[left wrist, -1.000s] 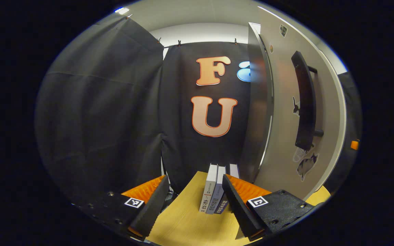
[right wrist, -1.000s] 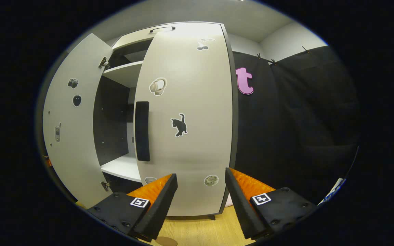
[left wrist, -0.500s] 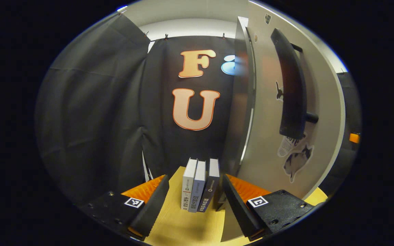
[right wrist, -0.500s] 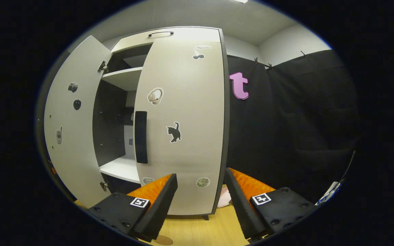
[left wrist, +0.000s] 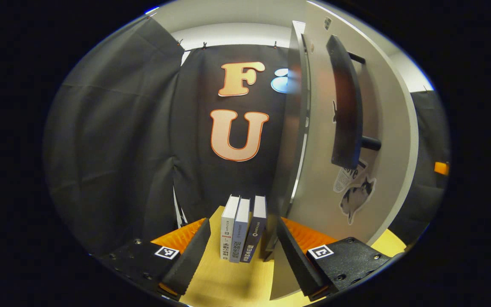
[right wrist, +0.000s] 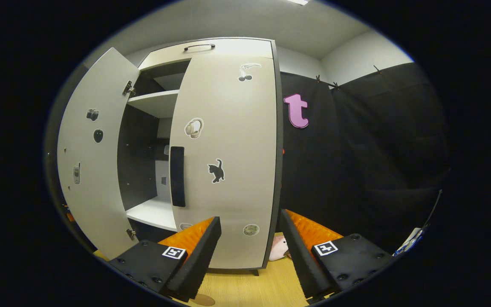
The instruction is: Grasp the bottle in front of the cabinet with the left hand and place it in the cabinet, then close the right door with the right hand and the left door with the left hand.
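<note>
Doors of the cabinet (right wrist: 228, 47) number two, both upright with long axes vertical: the right door (right wrist: 228, 162) is shut flat toward the right gripper view, the left door (right wrist: 88, 170) swings open at nine o'clock. Left gripper (left wrist: 241, 251) is spread and empty, the door's edge at one o'clock, three books (left wrist: 242, 228) standing between its fingers' lines. Right gripper (right wrist: 249, 251) is spread, empty. Bottle can't be made out

three books (left wrist: 241, 228), two cabinet doors (right wrist: 228, 162), one cabinet (right wrist: 211, 47)
</note>
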`<state>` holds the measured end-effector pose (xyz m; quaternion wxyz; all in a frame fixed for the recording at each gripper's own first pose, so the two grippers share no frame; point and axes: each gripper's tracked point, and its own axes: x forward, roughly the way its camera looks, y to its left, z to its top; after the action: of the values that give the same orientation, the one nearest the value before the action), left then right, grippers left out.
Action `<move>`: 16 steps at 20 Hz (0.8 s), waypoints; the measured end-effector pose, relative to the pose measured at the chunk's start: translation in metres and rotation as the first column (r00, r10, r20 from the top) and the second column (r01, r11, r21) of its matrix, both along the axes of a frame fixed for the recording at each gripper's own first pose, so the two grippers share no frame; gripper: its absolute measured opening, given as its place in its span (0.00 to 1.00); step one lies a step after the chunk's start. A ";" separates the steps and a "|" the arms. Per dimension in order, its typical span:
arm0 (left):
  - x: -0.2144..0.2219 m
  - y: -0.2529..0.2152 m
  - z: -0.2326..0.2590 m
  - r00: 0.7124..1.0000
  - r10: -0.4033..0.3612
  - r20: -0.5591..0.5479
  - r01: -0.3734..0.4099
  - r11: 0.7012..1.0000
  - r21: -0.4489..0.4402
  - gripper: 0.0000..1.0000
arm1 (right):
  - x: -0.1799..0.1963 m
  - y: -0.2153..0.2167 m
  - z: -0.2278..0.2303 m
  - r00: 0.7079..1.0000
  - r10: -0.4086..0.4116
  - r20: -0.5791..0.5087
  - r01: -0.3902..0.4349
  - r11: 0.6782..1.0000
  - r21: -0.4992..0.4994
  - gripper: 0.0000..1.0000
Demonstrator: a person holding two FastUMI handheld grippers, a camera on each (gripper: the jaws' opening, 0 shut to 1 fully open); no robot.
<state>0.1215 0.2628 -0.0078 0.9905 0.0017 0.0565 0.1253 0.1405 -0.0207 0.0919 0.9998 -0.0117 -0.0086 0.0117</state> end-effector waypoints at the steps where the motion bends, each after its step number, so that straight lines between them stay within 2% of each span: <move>1: 0.000 -0.003 0.001 1.000 -0.005 -0.005 0.005 1.000 0.012 0.95 | -0.002 -0.001 0.002 1.000 -0.001 0.006 0.001 1.000 -0.004 0.93; 6: 0.003 -0.023 -0.006 0.999 -0.048 -0.026 0.047 0.999 -0.022 0.94 | -0.010 -0.004 0.005 1.000 -0.008 0.027 0.008 1.000 -0.016 0.93; 10: 0.010 -0.051 -0.004 0.995 -0.097 -0.033 0.097 0.995 -0.011 0.94 | -0.015 -0.011 0.006 0.999 -0.020 0.033 0.022 0.999 -0.041 0.93; 12: 0.016 -0.076 -0.007 0.986 -0.162 -0.032 0.160 0.986 -0.046 0.94 | -0.018 -0.017 0.007 0.999 -0.033 0.035 0.034 0.998 -0.048 0.93; 13: 0.017 -0.085 -0.007 0.985 -0.168 -0.026 0.166 0.983 -0.074 0.94 | -0.019 -0.019 0.008 0.999 -0.036 0.036 0.038 0.998 -0.049 0.94; 14: 0.020 -0.092 -0.010 0.985 -0.174 -0.021 0.171 0.981 -0.090 0.88 | -0.021 -0.022 0.009 0.999 -0.040 0.036 0.041 0.998 -0.049 0.94; 16: 0.024 -0.098 -0.011 0.985 -0.173 -0.014 0.171 0.980 -0.101 0.91 | -0.023 -0.029 0.010 0.998 -0.046 0.034 0.047 0.998 -0.051 0.93</move>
<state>0.1459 0.1645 -0.0191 0.9957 -0.0415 0.0738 0.0363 0.1179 -0.0497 0.1015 0.9989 -0.0382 -0.0246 -0.0115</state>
